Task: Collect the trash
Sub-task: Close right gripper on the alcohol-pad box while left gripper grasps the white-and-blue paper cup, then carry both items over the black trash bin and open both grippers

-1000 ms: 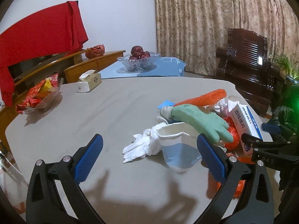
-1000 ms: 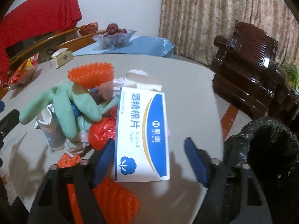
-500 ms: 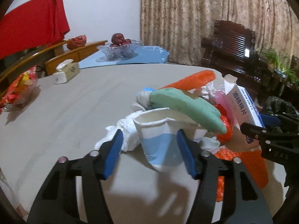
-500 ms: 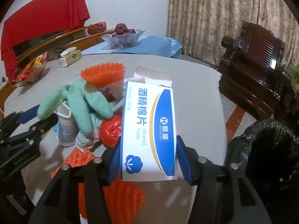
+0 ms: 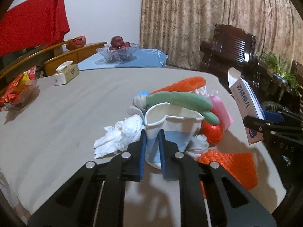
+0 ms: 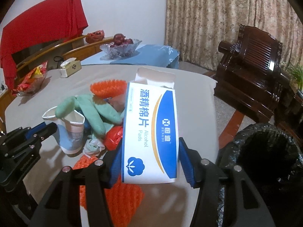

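Observation:
A trash pile lies on the grey table (image 5: 79,102). My left gripper (image 5: 151,141) is shut on the squashed wall of a white and blue paper cup (image 5: 174,128), also in the right wrist view (image 6: 70,132). A green rubber glove (image 5: 180,100) drapes over the cup's rim. My right gripper (image 6: 149,157) is shut on a white and blue alcohol pads box (image 6: 151,132), held off the table; the box also shows in the left wrist view (image 5: 246,104). White tissue (image 5: 121,134), orange foam netting (image 5: 231,164) and a red wrapper (image 5: 212,132) lie around the cup.
A black-lined trash bin (image 6: 265,160) stands off the table's right edge. A dark wooden armchair (image 6: 251,62) stands beyond it. A tissue box (image 5: 65,73), a snack bowl (image 5: 19,92) and a glass fruit bowl (image 5: 117,53) sit at the far side.
My left gripper moved in and closed on the paper cup, squashing its wall. My right gripper closed on the alcohol pads box and raised it a little.

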